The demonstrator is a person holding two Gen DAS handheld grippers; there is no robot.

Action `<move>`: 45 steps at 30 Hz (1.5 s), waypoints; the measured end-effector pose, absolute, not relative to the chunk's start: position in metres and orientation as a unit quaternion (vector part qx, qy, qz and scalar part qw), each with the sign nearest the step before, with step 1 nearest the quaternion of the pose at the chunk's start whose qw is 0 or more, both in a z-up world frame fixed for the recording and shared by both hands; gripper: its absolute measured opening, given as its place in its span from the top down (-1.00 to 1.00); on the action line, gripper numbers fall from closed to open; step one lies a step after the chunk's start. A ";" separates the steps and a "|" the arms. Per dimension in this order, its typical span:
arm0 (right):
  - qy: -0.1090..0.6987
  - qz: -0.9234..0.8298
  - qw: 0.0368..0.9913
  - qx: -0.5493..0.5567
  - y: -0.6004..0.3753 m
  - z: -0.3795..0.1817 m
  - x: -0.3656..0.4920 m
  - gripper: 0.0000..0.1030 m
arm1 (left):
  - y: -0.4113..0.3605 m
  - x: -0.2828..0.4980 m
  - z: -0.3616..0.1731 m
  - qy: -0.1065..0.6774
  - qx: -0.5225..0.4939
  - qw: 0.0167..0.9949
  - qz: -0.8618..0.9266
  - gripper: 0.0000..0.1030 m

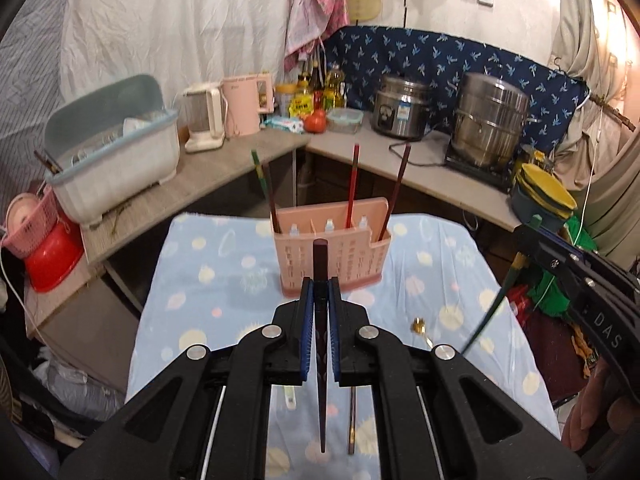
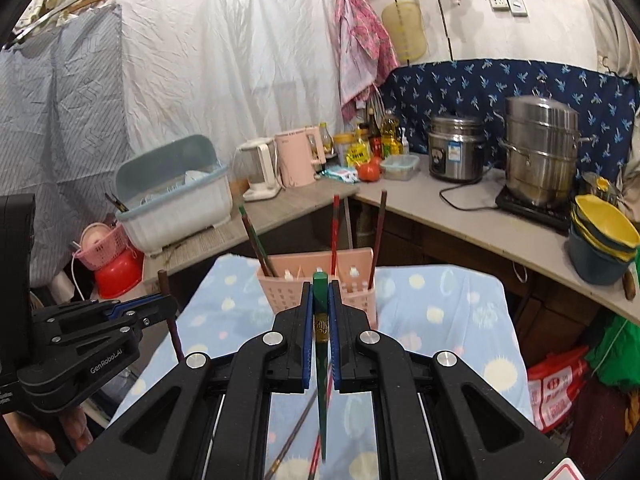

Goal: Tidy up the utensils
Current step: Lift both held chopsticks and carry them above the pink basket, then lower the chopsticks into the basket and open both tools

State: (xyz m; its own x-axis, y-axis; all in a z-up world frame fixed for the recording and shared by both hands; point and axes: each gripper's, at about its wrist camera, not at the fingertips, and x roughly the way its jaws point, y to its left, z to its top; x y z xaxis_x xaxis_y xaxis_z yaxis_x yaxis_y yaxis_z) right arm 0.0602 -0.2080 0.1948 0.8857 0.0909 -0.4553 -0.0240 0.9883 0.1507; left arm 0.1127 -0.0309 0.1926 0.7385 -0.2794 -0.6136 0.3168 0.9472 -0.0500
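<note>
A pink utensil holder (image 1: 332, 252) stands on the blue dotted tablecloth (image 1: 224, 280), with several chopsticks upright in it. My left gripper (image 1: 320, 292) is shut on a dark brown chopstick (image 1: 320, 360), held above the cloth in front of the holder. My right gripper (image 2: 320, 296) is shut on a green chopstick (image 2: 321, 380), also raised before the pink utensil holder (image 2: 352, 292). The left gripper (image 2: 164, 312) with its brown chopstick (image 2: 173, 328) shows at the left of the right wrist view. A gold spoon (image 1: 422, 330) and more chopsticks (image 1: 351, 420) lie on the cloth.
An L-shaped counter (image 1: 192, 184) runs behind the table with a dish rack bin (image 1: 116, 152), kettles (image 1: 240, 108), bottles, a rice cooker (image 1: 402, 108), a steel steamer pot (image 1: 490, 120) and stacked yellow bowls (image 1: 540, 192). A red basin (image 1: 52, 264) sits at the left.
</note>
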 end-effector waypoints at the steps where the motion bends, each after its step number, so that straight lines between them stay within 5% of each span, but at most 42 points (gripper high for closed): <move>1: 0.234 0.031 0.969 0.070 -0.208 0.200 0.065 0.86 | -0.033 0.118 0.200 0.317 0.031 0.934 -0.160 0.86; 18: 0.180 0.028 0.982 0.046 -0.191 0.284 0.196 0.86 | -0.057 0.239 0.294 0.224 0.035 0.964 -0.139 0.86; 45: 0.284 0.002 0.957 0.064 -0.209 0.164 0.266 0.84 | -0.048 0.294 0.184 0.299 0.023 0.946 -0.119 0.86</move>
